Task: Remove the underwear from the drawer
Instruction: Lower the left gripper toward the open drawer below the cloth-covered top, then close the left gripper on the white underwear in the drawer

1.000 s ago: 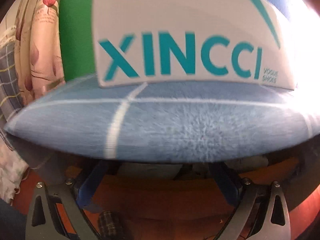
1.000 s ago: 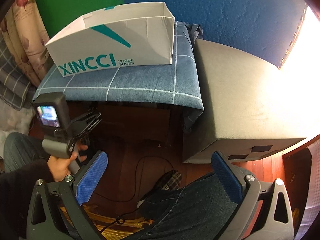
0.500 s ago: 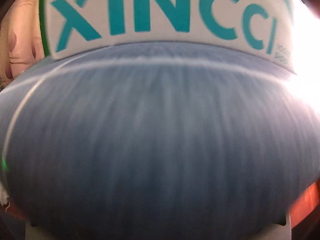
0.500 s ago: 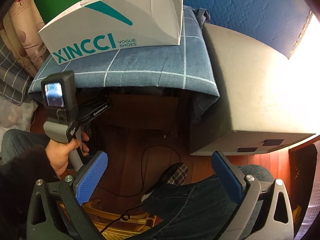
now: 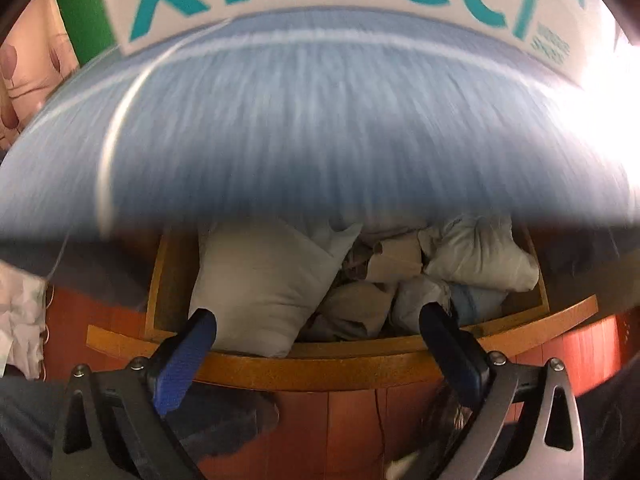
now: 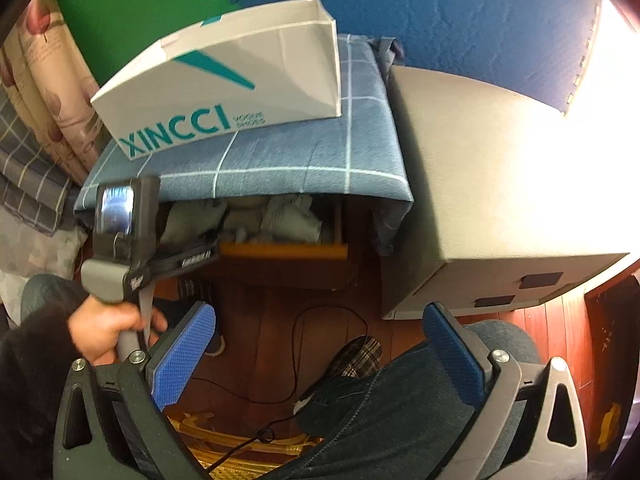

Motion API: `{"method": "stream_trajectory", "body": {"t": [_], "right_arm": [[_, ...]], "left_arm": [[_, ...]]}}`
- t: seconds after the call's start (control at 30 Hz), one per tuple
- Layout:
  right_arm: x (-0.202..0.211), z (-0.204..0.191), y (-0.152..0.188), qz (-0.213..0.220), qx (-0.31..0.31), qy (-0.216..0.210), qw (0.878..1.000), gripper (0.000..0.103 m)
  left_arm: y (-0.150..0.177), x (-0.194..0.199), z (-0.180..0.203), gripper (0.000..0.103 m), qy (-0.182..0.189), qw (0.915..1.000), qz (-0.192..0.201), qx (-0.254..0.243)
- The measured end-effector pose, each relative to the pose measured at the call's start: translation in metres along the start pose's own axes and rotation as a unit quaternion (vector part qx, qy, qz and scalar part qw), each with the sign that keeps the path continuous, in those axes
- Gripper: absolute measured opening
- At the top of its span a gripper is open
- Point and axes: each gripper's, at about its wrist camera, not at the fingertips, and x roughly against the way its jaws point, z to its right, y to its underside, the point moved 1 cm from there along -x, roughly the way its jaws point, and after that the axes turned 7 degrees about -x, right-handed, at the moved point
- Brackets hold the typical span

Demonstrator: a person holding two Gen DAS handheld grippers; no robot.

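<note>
Soft, rumpled grey and white folded underwear (image 5: 264, 280) is seen filling the open orange wooden drawer (image 5: 332, 368) beneath a blue checked fabric cover (image 5: 304, 132), at twelve o'clock of the spread, empty, blue-padded left hand-held gripper (image 5: 318, 320), while the right hand-held gripper (image 6: 320, 320) is likewise held spread.

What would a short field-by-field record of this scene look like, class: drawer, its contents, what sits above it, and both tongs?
drawer: wooden drawer, pulled open under the cloth-covered top
contents: bundled pale garments, crowded together; which are underwear cannot be told
cover: blue checked cloth overhanging the drawer
on top: white shoe box, open, printed XINCCI
left tongs: open, at the drawer's front edge, holding nothing
right tongs: open, held back from the drawer, empty
</note>
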Motion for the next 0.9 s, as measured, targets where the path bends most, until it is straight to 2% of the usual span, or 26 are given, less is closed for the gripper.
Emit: {"method": "stream_trajectory", "body": {"t": [0.2,0.27,0.37,0.63,0.7,0.8,0.9], "right_arm": [[0.01,0.005,0.004,0.01,-0.009,-0.001,1.0,0.103],[0.013,0.004,0.005,0.012,-0.007,-0.001,1.0,0.103],[0.018,0.003,0.007,0.018,-0.004,0.0,1.0,0.103],[0.026,-0.002,0.008,0.027,0.003,0.004,1.0,0.103],[0.026,-0.004,0.009,0.027,0.005,0.004,1.0,0.103],[0.024,-0.005,0.009,0.025,0.008,0.005,1.0,0.103],[0.021,-0.004,0.01,0.025,0.009,0.006,1.0,0.103]], "left_arm": [[0.023,0.012,-0.001,0.103,0.013,0.9997,-0.02,-0.004],[0.02,0.013,-0.004,0.103,0.019,0.9994,-0.029,-0.003],[-0.01,-0.003,-0.021,0.103,0.029,0.9989,-0.035,-0.005],[-0.032,-0.014,-0.03,0.103,0.054,0.9962,-0.069,-0.005],[-0.042,-0.017,-0.029,0.103,0.053,0.9968,-0.061,-0.005],[-0.06,-0.023,-0.03,0.103,0.053,0.9961,-0.071,0.001],[-0.073,-0.033,-0.038,0.103,0.063,0.9965,-0.054,-0.011]]}}
